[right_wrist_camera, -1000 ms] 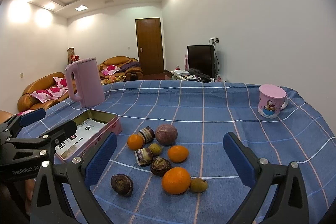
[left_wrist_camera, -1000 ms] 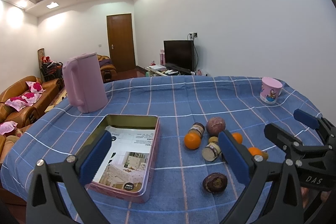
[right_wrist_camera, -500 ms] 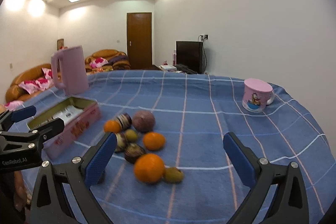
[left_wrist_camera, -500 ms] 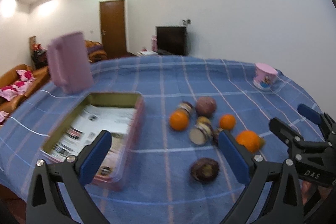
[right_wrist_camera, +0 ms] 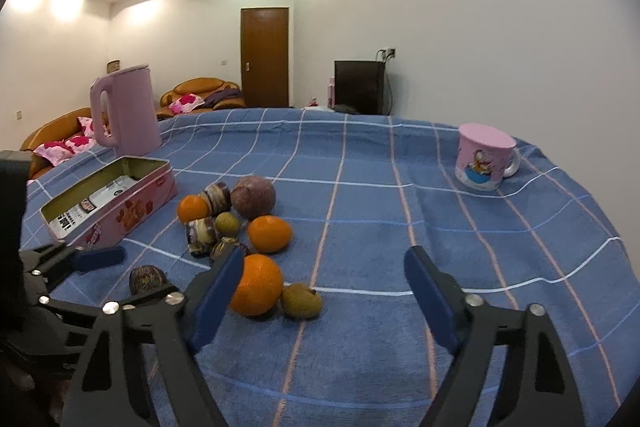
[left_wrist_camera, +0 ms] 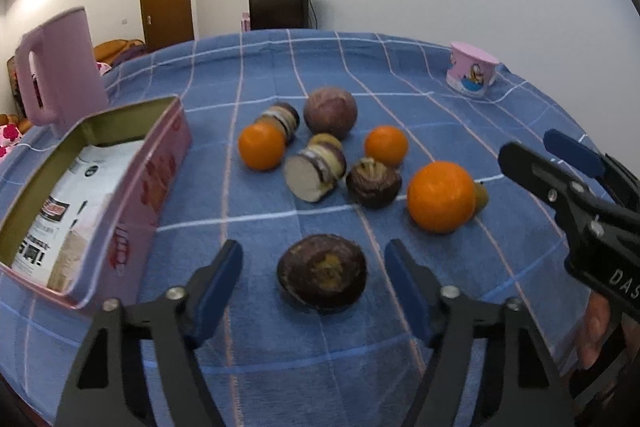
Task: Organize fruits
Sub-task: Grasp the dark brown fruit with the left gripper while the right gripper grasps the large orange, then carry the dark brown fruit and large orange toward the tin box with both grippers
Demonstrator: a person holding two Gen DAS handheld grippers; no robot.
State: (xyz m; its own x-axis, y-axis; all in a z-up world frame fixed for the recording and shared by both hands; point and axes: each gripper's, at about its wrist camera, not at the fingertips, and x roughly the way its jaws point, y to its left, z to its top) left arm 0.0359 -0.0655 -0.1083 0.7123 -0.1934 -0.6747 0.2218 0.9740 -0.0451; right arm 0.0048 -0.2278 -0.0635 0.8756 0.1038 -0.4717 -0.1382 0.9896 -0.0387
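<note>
We note the left gripper [left_wrist_camera: 314,281] tilted down with its jaws closing around the dark fruit [left_wrist_camera: 322,273]; both pads are still clear of it, so nothing is gripped yet. The fruit sits on the tabletop [left_wrist_camera: 400,75] beside the open pink tin [left_wrist_camera: 152,171], which we judge to be its destination. The right gripper [right_wrist_camera: 324,293] is closing too, with only bare cloth between its jaws and the large orange [right_wrist_camera: 256,285] just beyond its left pad.

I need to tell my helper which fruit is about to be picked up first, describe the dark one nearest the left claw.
Start at the open pink tin on the blue checked tablecloth. To its right, nearest the camera, a dark brown round fruit lies apart from the cluster, between the closing left claw's pads. Unlike the oranges, it is dull, with a yellowish patch.
</note>
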